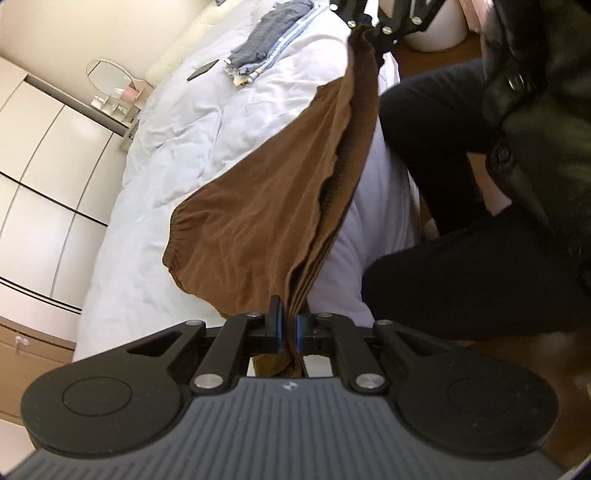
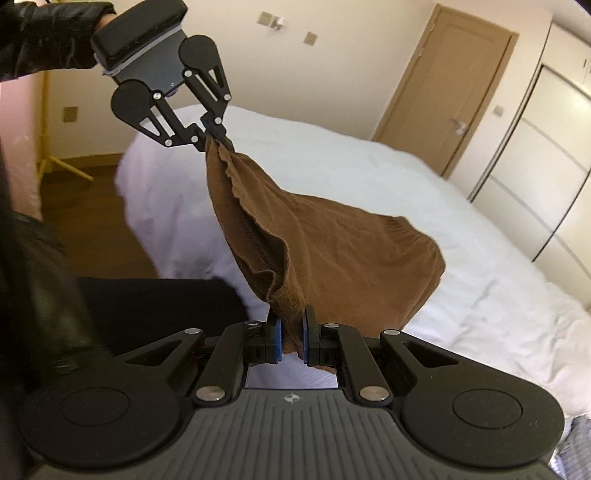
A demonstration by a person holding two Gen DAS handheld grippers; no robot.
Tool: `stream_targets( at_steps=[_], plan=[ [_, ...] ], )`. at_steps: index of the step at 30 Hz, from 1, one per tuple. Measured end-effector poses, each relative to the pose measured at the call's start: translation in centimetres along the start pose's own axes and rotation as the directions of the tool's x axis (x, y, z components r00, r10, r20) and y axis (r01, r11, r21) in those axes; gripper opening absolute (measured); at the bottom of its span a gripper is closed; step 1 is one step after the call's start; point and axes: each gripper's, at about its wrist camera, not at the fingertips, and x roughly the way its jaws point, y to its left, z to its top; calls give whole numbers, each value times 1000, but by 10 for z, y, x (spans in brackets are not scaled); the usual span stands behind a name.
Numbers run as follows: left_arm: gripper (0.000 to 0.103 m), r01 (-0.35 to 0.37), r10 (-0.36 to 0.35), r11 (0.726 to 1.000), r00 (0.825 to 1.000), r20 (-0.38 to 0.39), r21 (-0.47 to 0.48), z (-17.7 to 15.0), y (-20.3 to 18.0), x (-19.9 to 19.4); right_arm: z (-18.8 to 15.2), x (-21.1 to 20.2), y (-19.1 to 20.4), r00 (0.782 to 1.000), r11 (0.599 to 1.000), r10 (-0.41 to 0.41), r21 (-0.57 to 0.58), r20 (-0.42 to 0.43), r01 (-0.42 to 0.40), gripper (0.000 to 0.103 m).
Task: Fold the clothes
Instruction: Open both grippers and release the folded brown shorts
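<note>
A brown garment (image 1: 258, 214) with an elastic waistband hangs stretched between my two grippers above the white bed (image 1: 177, 147). My left gripper (image 1: 290, 328) is shut on one end of it. My right gripper (image 1: 373, 33) shows at the top of the left wrist view, shut on the other end. In the right wrist view my right gripper (image 2: 291, 338) is shut on the brown garment (image 2: 332, 243). The left gripper (image 2: 218, 140) holds the far end above the bed (image 2: 443, 221). The garment's loose part sags toward the bed.
A stack of folded grey and blue clothes (image 1: 266, 48) and a dark phone (image 1: 202, 69) lie at the bed's far end. White wardrobes (image 1: 44, 166) stand along one side. The person's dark legs (image 1: 461, 221) are beside the bed. A door (image 2: 443, 92) is behind it.
</note>
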Motion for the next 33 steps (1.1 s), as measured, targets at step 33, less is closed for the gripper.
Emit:
stream_targets(
  at_steps=[33],
  plan=[
    [41, 177, -35, 372, 984, 176, -911, -107, 231, 201, -65, 137, -266, 990, 679, -122, 734, 74, 29, 47]
  ],
)
